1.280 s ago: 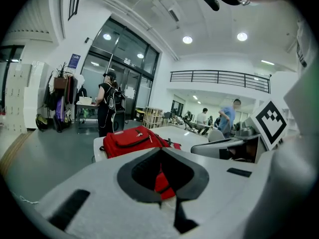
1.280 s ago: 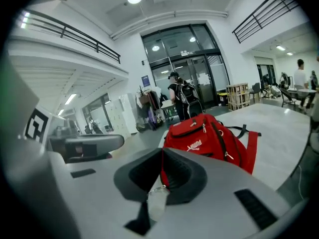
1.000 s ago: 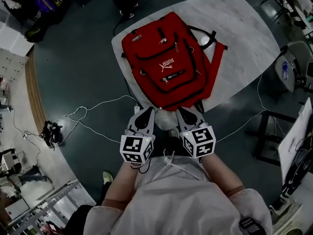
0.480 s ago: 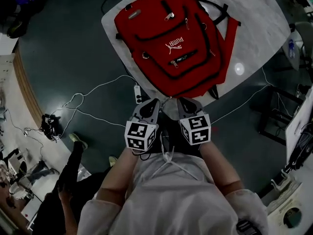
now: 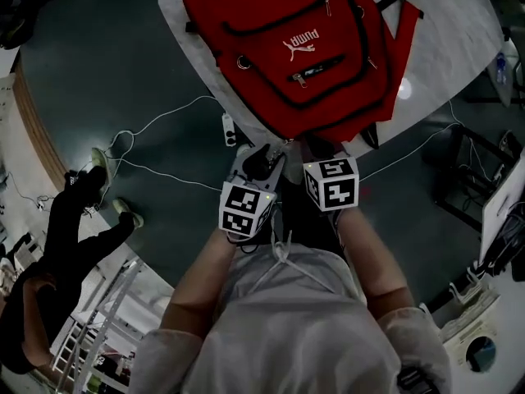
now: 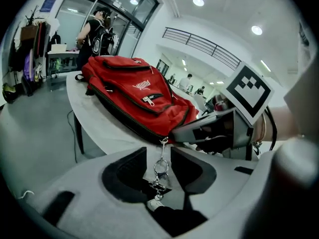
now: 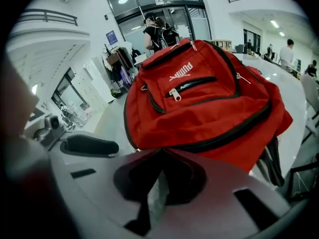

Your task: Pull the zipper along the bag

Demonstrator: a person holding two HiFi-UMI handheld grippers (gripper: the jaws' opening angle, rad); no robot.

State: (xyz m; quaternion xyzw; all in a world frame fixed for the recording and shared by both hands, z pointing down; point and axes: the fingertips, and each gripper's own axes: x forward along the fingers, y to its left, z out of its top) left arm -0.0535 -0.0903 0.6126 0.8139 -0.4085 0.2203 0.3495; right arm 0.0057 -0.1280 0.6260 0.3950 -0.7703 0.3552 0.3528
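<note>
Bag (image 5: 303, 48), red with black zips, lies front-up on a white table (image 5: 459, 48), its lower edge at the near rim. Left gripper (image 5: 264, 156) sits at that edge with its jaws apart. A metal pull (image 6: 160, 166) on small rings dangles from the bag's seam down between them, touching neither jaw as far as the left gripper view shows. Right gripper (image 5: 318, 148) is just beside it, jaws clenched tip to tip on the bag's lower edge under the black zip line. White cables (image 5: 164, 121) trail over the dark floor, and a person in black (image 5: 66, 220) is at the left.
</note>
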